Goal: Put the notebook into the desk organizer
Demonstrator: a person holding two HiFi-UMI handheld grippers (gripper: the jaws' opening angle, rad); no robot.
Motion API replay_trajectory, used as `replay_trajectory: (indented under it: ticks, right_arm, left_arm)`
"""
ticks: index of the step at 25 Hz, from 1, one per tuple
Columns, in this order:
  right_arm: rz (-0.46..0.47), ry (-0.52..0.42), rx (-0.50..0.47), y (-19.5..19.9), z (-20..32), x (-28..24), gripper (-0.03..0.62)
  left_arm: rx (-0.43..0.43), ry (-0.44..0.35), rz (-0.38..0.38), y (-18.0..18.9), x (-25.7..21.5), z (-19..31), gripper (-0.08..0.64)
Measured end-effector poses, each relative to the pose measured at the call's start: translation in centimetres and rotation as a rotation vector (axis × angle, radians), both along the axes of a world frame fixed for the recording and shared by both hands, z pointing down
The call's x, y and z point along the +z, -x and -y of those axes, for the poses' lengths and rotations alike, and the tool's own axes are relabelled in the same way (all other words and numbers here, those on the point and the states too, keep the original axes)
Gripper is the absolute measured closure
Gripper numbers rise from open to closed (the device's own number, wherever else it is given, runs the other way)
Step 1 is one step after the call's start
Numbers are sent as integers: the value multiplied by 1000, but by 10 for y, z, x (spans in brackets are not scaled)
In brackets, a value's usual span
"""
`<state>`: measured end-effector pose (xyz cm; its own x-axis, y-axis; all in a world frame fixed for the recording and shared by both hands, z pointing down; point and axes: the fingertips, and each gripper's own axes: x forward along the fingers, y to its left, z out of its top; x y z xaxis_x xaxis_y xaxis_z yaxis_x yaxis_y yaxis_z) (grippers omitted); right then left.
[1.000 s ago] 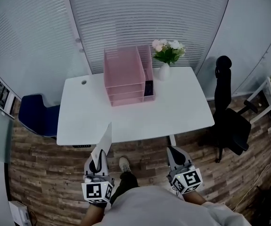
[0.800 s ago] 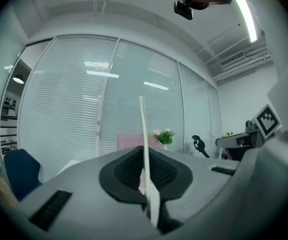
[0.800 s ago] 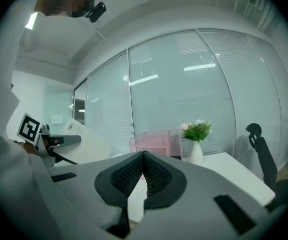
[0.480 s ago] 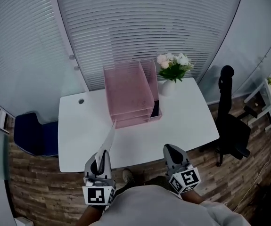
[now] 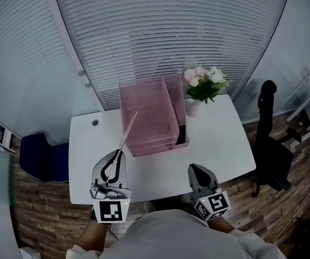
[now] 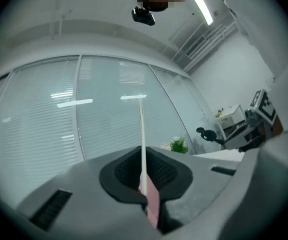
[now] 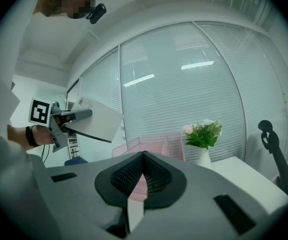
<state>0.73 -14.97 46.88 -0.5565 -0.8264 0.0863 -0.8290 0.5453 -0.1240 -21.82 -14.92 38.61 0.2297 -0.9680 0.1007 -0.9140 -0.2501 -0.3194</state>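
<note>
Two hand-held grippers low in the head view, at the near edge of the smooth white desk (image 5: 219, 144). Left hand-held gripper (image 5: 120, 155): clamped tight on the lower edge of the notebook (image 5: 129, 132), thin, flat and pale, tilted up and away toward the desk organizer (image 5: 149, 109). Edge-on as a narrow white line in the left gripper view; a broad rectangular sheet in the right gripper view. Right hand-held gripper (image 5: 195, 170): closed, textured black pads meeting at the tip, nothing held.

Desk organizer: translucent pink, boxy, stacked trays open at the front plus a narrow upright side slot, at rear centre of the desk. Bare desktop in front and to either side. White vase of flowers (image 5: 202, 88) just beside its right wall. Black chair (image 5: 270, 144) off the right desk edge, blue seat (image 5: 39, 158) off the left.

Notebook's top corner overlapping the organizer in the head view; touching or apart, not discernible. Dark object (image 5: 183, 136) in the side slot too small to identify.
</note>
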Motion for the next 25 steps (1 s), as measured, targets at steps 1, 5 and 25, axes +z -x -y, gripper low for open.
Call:
replay_trajectory:
  ticks: [1,5,25]
  right_arm:
    - [2,-1,2,-7,6,-1,578]
    - [7,-6,22,-39,24,-5,579]
    - [20,55,210,-186,71,22,578]
  left_arm:
    - [5,-42,20,-7,-8,15,545]
    - [101,-260,312,-46,-38,76,544]
    - [331,46,1046,-114,124,247,543]
